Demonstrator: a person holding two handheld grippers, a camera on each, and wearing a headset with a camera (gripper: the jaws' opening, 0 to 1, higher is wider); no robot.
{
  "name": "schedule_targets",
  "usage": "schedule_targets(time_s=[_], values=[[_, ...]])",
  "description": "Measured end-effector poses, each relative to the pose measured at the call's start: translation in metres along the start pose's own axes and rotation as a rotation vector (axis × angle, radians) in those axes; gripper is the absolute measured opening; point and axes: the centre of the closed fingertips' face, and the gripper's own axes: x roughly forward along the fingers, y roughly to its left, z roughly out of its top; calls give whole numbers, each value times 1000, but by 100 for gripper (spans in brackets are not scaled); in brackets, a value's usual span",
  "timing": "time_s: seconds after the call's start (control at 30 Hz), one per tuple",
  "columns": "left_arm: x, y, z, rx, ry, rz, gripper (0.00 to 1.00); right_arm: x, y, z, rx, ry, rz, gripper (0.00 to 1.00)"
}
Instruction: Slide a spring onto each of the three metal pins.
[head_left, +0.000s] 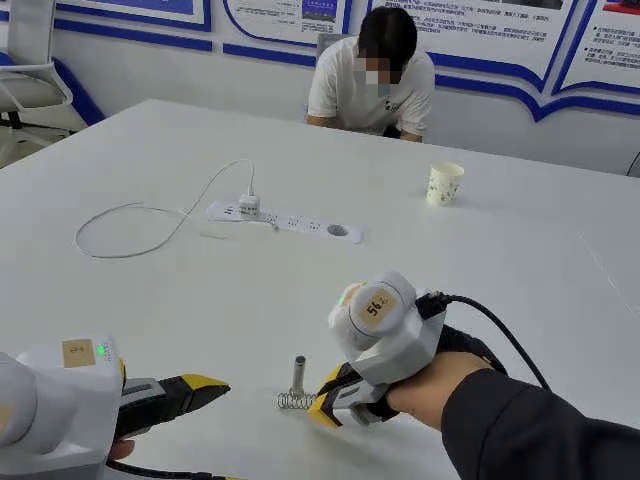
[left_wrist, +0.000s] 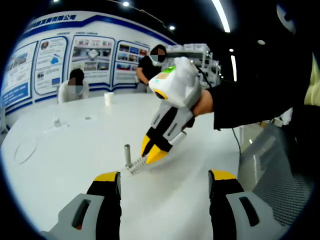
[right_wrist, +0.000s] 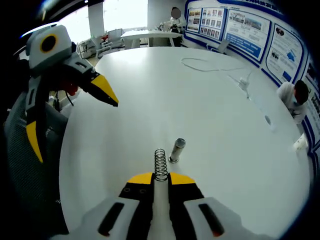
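The right hand-held gripper (right_wrist: 160, 181) pinches a small coiled steel spring (right_wrist: 160, 165), just beside a short upright grey metal pin (right_wrist: 177, 149) near the white desk's (head_left: 450, 280) near edge. The pin is bare, so threading has yet to begin. The left hand-held gripper (left_wrist: 165, 176) hangs wide, empty.

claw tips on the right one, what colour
Yellow, with black behind, on the right claw. It shows best in the left gripper view.

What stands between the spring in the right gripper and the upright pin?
Nothing visible. The spring, clamped in the right gripper, lies close beside the pin, with only bare table around them. The open left gripper hovers off to the side.
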Motion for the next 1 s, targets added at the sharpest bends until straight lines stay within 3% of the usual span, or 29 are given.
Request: schedule_targets(time_s=[1.0], values=[[-1,0,6,6,-26,0,73,-29,-1,11,-14,37,5,12]])
